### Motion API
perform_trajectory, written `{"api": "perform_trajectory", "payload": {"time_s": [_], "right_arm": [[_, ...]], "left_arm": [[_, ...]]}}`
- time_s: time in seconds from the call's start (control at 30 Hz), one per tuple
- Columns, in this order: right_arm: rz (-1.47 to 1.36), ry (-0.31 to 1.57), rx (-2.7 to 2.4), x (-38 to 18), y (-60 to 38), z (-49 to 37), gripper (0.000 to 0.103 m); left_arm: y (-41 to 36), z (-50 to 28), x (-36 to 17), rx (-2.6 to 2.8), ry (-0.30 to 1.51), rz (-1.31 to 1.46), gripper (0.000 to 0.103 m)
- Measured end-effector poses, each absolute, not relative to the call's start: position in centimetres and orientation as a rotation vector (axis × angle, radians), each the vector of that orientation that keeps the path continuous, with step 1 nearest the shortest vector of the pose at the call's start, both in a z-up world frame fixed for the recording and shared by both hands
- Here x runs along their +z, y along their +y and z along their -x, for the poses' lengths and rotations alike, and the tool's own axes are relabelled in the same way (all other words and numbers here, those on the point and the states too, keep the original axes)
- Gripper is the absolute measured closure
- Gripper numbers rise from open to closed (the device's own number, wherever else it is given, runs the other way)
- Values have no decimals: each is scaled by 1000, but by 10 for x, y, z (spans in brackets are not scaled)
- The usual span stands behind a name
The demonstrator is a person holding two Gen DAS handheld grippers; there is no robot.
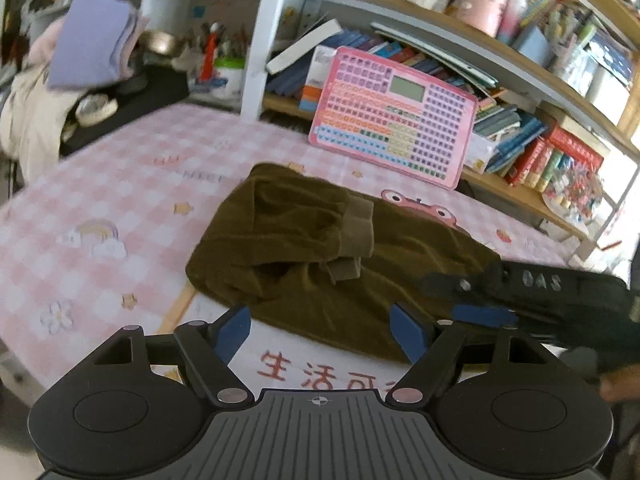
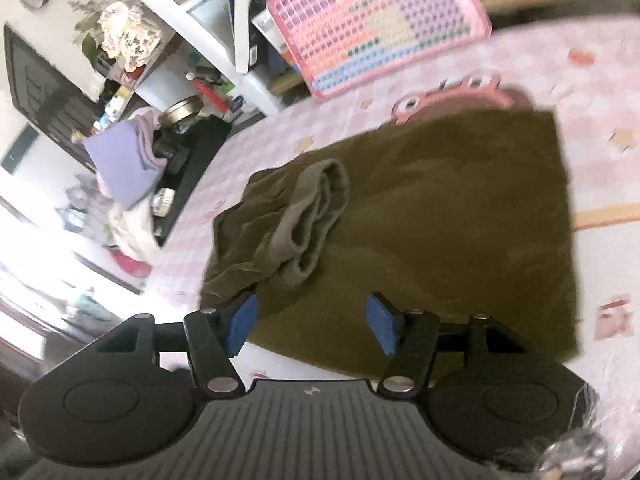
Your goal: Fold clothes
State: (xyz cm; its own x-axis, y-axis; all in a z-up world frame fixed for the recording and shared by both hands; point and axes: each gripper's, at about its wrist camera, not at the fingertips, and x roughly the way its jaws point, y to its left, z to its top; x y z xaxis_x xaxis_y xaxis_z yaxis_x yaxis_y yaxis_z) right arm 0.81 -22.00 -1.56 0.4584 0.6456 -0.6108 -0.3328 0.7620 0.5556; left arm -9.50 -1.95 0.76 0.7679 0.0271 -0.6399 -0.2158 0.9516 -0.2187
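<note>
An olive-brown garment [image 1: 320,248] lies folded on the pink checked tablecloth [image 1: 120,200], its ribbed cuffs [image 1: 356,228] turned in on top. My left gripper [image 1: 320,330] is open and empty, just above the garment's near edge. The right gripper's black body [image 1: 540,292] enters the left wrist view from the right, over the garment's right end. In the right wrist view the garment [image 2: 440,220] fills the middle, with the cuffs [image 2: 312,220] bunched at its left. My right gripper [image 2: 312,322] is open and empty above its near edge.
A pink toy keyboard board [image 1: 394,116] leans on a bookshelf [image 1: 520,152] behind the table. A purple folded cloth [image 1: 92,40] and white clothes [image 1: 32,120] are piled at the far left. The table's edge runs along the left.
</note>
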Motion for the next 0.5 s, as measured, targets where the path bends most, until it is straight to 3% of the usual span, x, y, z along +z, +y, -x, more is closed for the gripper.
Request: {"api": "perform_trajectory", "payload": {"time_s": [0.5], "right_arm": [[-156,782,298,-8,-233,84,36]], "left_arm": [[-14,118,7,46,682,153,24]]}}
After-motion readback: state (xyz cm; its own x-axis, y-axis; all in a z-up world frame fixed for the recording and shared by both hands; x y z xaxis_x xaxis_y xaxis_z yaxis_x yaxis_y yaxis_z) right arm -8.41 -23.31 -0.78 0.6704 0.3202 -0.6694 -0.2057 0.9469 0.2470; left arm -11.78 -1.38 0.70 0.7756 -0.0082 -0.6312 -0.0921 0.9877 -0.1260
